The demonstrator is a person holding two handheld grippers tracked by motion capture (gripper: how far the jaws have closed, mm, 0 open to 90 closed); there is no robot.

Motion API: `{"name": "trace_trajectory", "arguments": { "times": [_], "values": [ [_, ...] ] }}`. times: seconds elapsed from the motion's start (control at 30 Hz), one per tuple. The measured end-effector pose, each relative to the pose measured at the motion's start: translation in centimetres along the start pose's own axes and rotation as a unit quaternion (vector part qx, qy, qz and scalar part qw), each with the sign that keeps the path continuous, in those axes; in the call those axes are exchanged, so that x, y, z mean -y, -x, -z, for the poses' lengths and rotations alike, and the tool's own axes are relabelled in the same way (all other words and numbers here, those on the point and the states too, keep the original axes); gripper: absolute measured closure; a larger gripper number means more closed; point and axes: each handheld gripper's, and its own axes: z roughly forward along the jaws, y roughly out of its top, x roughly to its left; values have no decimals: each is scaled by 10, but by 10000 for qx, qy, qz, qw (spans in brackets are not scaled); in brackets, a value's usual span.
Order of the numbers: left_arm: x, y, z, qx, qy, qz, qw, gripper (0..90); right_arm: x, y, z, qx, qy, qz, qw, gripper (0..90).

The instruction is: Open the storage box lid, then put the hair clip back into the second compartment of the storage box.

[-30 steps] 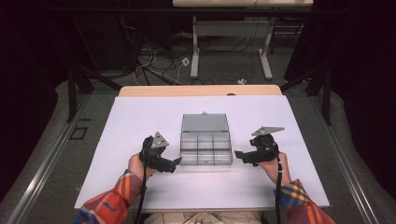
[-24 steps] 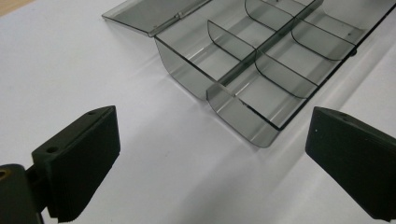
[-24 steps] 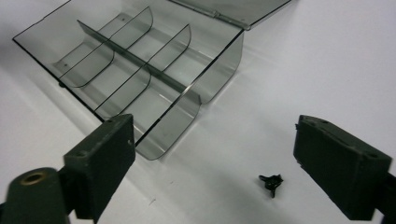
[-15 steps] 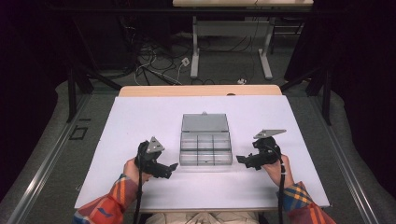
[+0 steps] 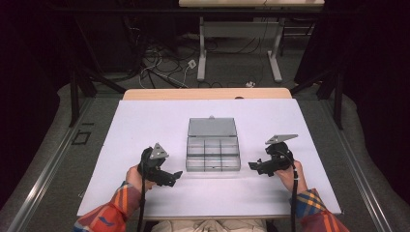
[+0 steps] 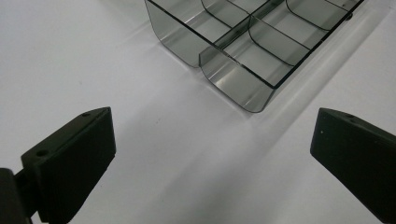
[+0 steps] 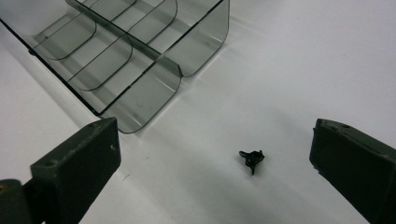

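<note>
Left tool (image 5: 177,175) and right tool (image 5: 253,166) low near the tabletop's (image 5: 145,125) front edge, jaws apart, right's just widened, flanking clear compartment box (image 5: 213,155), empty-jawed.

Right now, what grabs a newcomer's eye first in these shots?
The clear compartment box lies open mid-table on the white table, lid laid back, compartments looking empty. The left claw and right claw flank it, both open and holding nothing; the right one's jaws have just been opening. In the right gripper view a tiny black part lies on the table between that claw's jaws.
</note>
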Motion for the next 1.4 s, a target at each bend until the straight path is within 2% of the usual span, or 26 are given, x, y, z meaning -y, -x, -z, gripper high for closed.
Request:
{"name": "trace_trajectory", "arguments": {
  "times": [0.03,0.07,0.13,0.2,0.23,0.37,0.43,0.6,0.67,0.8,0.93,1.0,1.2,1.4],
  "values": [
    [0,0,0,-2,-30,-6,10000,1,0,2,0,35,11,49,10000,16],
    [0,1,0,-3,-19,-3,10000,1,0,2,0,24,4,-1,10000,16],
    [0,1,0,-4,-23,-7,10000,1,0,5,-1,68,32,97,9999,17],
    [0,1,0,-19,-12,1,10000,1,0,5,0,44,30,51,10000,22],
    [-1,0,1,-21,-26,-5,10000,1,1,7,0,82,35,133,9999,31],
    [-1,0,0,-22,-3,3,10000,2,1,11,0,63,6,74,10000,75],
    [-1,1,-1,-26,8,4,10000,2,1,14,-1,162,-56,156,9997,91],
    [-2,2,-2,-28,-4,6,10000,3,2,21,0,179,-73,-78,9998,122],
    [-2,1,-1,-25,-21,2,10000,4,2,23,0,210,-34,-72,9997,141],
    [-2,1,-1,-29,-17,9,10000,6,2,26,3,379,-35,-166,9991,175],
    [-2,1,-3,-25,-9,4,10000,8,3,30,3,359,-12,-236,9991,226],
    [-2,1,-3,-33,-17,7,10000,9,3,30,3,376,-72,-280,9989,284],
    [-2,0,-2,-47,-43,32,10000,11,2,26,0,374,-150,-112,9991,362],
    [-2,0,-2,-44,-64,-6,10000,13,2,21,-5,358,-181,76,9992,508]
  ]
}}
